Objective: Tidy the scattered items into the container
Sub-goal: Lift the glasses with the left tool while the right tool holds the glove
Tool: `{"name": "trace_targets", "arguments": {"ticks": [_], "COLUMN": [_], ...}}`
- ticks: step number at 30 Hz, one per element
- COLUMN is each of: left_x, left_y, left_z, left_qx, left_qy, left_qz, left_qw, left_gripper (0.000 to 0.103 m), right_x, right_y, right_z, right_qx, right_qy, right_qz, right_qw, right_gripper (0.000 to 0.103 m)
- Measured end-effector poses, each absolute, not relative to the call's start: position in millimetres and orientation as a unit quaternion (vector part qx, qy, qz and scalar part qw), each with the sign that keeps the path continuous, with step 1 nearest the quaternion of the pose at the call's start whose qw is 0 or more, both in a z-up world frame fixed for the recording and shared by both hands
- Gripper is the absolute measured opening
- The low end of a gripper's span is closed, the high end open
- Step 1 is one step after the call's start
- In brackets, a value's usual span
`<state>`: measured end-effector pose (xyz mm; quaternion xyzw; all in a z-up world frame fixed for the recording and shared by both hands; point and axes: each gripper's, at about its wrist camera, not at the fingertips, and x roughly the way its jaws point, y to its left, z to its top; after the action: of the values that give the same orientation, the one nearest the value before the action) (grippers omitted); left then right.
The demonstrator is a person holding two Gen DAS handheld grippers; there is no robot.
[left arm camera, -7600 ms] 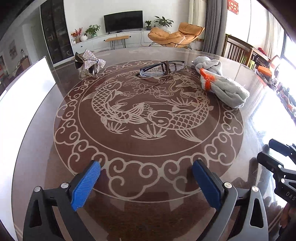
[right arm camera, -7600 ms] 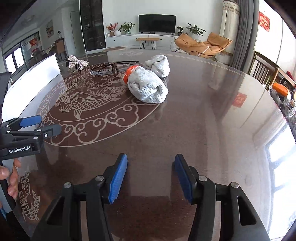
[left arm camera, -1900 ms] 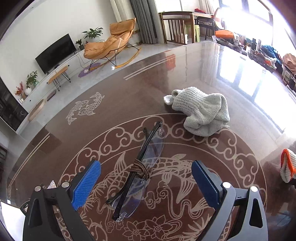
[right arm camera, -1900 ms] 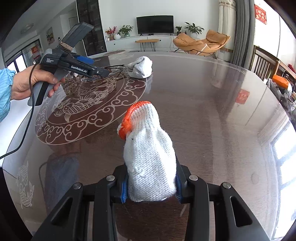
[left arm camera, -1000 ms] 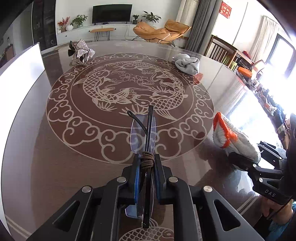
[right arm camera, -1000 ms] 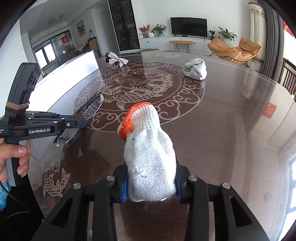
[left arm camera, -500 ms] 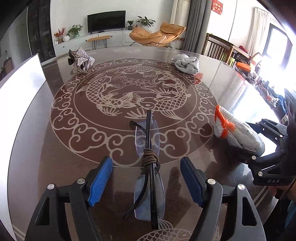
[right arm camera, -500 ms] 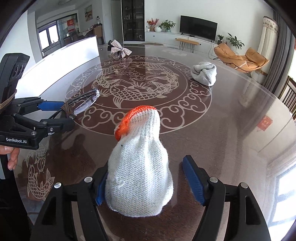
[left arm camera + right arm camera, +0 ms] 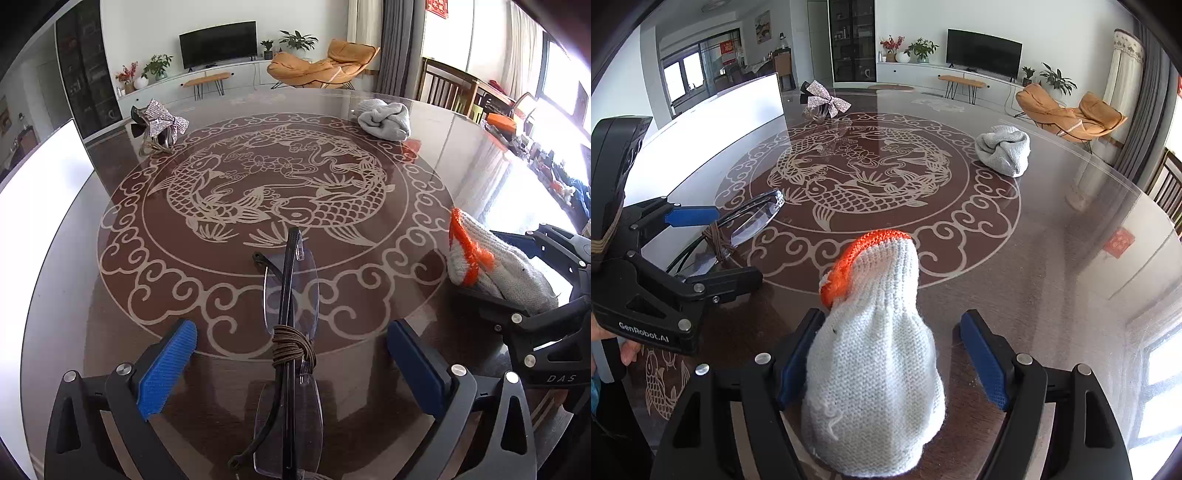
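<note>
Left wrist view: left hand-held gripper (image 9: 291,363) spread wide, blue pads (image 9: 167,367) clear on either side of the folded eyeglasses (image 9: 290,343), released and lying on the glossy brown surface (image 9: 66,266) between the fingers, brown cord wound round the bridge. To the right, white knit glove with orange cuff (image 9: 491,258) between the fingers of the right hand-held gripper (image 9: 532,273). Farther back, grey knit glove (image 9: 384,118) near the far rim and sparkly silver bow (image 9: 159,122) at the far left, well apart. Right wrist view: right hand-held gripper (image 9: 892,358) open, pads (image 9: 982,363) parted, left pad against the white glove (image 9: 871,369), right pad apart from it; glove resting on the surface (image 9: 1071,258), cuff pointing away. At left, left hand-held gripper (image 9: 713,243) open around the eyeglasses (image 9: 746,225). Beyond the carp medallion, grey glove (image 9: 1004,153) and bow (image 9: 827,99).
</note>
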<state>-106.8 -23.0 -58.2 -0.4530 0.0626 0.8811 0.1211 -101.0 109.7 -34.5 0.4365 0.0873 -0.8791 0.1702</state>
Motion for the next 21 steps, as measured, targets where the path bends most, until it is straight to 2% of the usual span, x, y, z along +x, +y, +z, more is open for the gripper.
{"name": "trace_targets", "arguments": {"ticks": [4, 21], "left_x": [-106.7, -106.6], "left_y": [-23.1, -23.1], "left_z": [-58.9, -58.9], "left_qx": [-0.453, -0.453], "left_qy": [0.062, 0.063], "left_qz": [0.881, 0.881], "left_qw": [0.121, 0.121], "left_gripper": [0.103, 0.103], "right_x": [-109.1, -109.5], "right_y": [103.3, 103.4], "right_z": [-35.3, -35.2], "right_qx": [0.439, 0.439], "right_qy": [0.084, 0.083], "right_qz": [-0.88, -0.88], "right_qw": [0.162, 0.163], "right_gripper": [0.082, 0.082]}}
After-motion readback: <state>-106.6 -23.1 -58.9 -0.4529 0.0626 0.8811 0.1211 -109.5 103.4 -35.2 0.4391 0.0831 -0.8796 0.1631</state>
